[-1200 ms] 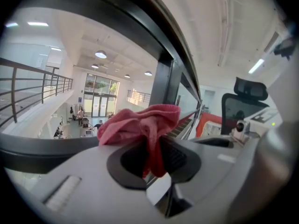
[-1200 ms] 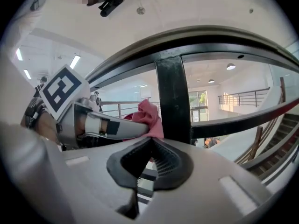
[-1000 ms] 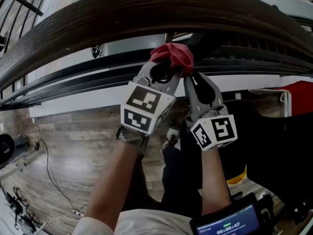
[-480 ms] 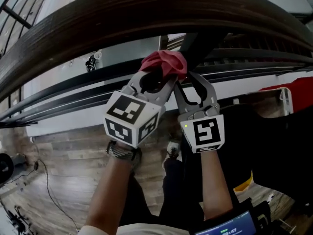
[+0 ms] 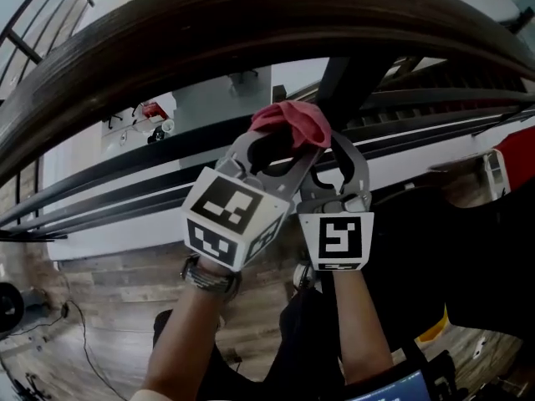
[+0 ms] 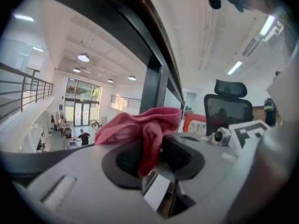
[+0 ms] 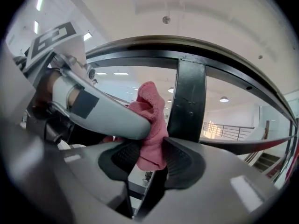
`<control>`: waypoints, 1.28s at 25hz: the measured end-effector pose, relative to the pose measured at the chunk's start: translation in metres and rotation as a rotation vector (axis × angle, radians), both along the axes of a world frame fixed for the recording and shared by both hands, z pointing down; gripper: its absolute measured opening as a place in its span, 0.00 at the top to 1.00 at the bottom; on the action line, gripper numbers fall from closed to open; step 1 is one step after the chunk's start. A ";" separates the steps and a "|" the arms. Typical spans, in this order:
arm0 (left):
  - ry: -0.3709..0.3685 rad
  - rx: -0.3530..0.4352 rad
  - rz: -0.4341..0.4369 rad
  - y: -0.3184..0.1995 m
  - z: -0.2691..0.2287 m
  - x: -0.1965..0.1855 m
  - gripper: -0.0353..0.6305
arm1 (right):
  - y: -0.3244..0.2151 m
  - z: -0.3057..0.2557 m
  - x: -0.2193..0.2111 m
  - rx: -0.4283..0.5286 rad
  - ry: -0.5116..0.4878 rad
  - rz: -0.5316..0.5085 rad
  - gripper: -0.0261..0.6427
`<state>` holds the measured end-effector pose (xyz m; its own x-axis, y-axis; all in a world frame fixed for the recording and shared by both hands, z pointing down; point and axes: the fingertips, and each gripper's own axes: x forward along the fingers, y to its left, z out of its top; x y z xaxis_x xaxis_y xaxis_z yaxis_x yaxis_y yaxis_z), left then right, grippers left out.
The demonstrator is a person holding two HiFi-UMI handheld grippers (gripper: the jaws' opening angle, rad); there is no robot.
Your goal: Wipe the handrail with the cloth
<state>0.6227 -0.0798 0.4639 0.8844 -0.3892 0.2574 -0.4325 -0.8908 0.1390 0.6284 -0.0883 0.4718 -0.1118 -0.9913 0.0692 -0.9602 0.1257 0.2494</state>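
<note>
The right hand-held gripper (image 7: 150,155) clamps the pink cloth (image 5: 292,122) beneath the handrail (image 5: 251,23) while the left hand-held gripper (image 6: 153,153), its jaws just opened around the cloth, lets go, apparently a handover before wiping.

There is a wood floor (image 5: 109,295) under me. I see a black office chair (image 6: 229,107). Round lights (image 6: 83,57) shine on the ceiling.

The upright post (image 5: 347,86) beneath the handrail (image 5: 251,19) blocks the right; leftward the gap lies open.
</note>
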 end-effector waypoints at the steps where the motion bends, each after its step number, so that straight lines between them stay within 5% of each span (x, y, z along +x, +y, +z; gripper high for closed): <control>1: 0.005 0.023 0.000 0.001 -0.001 -0.001 0.73 | 0.000 0.001 0.001 -0.007 0.003 0.013 0.73; 8: 0.079 0.123 -0.037 0.017 -0.009 -0.029 0.75 | 0.002 0.000 0.014 -0.039 -0.108 0.093 0.79; 12: 0.149 0.163 -0.120 0.023 -0.021 -0.066 0.94 | 0.005 -0.002 0.022 -0.034 -0.181 0.126 0.80; 20: 0.042 0.335 -0.315 0.001 -0.023 -0.113 0.94 | 0.000 0.000 0.013 -0.020 -0.224 0.106 0.82; 32: 0.058 0.305 -0.353 -0.001 -0.025 -0.134 0.94 | -0.001 -0.004 -0.001 0.006 -0.175 0.149 0.82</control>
